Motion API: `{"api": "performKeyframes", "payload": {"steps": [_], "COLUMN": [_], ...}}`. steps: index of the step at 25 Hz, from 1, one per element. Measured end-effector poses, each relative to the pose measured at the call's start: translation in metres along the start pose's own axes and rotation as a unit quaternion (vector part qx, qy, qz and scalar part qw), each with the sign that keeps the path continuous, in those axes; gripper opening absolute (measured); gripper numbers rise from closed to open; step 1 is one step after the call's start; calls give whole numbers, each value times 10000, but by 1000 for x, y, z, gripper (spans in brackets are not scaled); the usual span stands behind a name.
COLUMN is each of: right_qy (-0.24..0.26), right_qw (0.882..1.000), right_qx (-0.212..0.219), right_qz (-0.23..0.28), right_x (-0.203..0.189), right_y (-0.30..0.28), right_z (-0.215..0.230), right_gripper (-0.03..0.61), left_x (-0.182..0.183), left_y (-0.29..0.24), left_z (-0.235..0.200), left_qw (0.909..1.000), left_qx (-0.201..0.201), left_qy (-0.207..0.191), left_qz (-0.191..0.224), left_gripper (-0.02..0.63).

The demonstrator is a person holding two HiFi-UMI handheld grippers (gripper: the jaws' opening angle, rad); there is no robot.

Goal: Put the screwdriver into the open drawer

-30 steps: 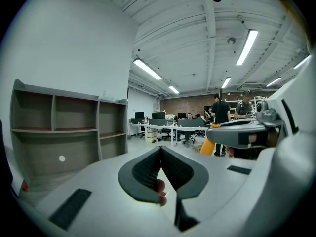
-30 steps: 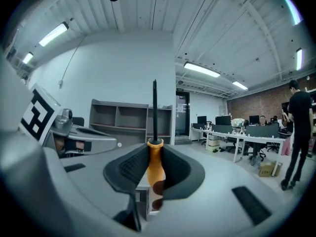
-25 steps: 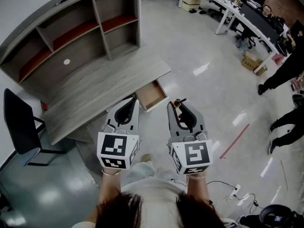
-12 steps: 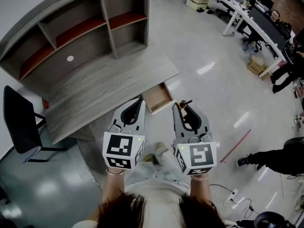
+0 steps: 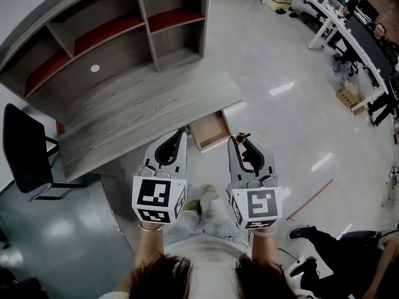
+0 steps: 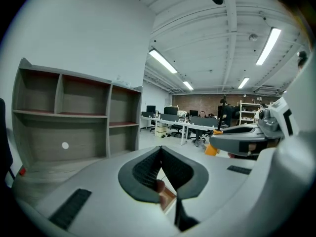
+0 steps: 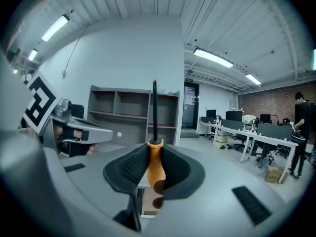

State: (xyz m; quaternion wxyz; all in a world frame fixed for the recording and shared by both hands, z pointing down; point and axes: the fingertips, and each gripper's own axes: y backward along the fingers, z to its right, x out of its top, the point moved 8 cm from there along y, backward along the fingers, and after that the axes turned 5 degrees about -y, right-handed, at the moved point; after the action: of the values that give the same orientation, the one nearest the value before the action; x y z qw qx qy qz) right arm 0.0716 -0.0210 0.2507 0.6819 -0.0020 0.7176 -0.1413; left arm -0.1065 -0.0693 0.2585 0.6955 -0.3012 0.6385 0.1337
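Clamping the screwdriver [image 7: 155,168], the right gripper [image 7: 154,151] covers much of its orange handle — left gripper [image 6: 160,151] pinched together, empty.

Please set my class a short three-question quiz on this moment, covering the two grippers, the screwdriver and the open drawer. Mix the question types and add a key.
1. True or false: the left gripper holds the screwdriver.
2. Where is the open drawer? A: pulled out of the desk, ahead of both grippers. B: pushed flush into the desk. C: held between the left gripper's jaws.
3. Fill in: the right gripper is shut on the screwdriver's ___ handle, with the shaft pointing up in its own view.
Key: 1 false, its jaws are together with nothing between them; 2 A; 3 orange.
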Motion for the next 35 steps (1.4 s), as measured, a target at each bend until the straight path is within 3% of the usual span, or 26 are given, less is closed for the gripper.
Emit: {"api": "performKeyframes", "payload": {"steps": [12,35], "right_qy": [142,808], "right_qw": [9983,9838], "right_qx": [328,1012], "right_qz": [-469,-1243], "right_x": [-38,-128], "right_y": [-54,-145], "right_z": [41,70], "right_gripper": [91,91], "left_x": [-19,-71], "left_y": [-47,-99], "left_z": [-12,-39], "left_qw": [9977,9885], "left_qx": [553,1224], "left_qy": [280,678], "left_qz": [-277,-571], "left_gripper": [17,17]}}
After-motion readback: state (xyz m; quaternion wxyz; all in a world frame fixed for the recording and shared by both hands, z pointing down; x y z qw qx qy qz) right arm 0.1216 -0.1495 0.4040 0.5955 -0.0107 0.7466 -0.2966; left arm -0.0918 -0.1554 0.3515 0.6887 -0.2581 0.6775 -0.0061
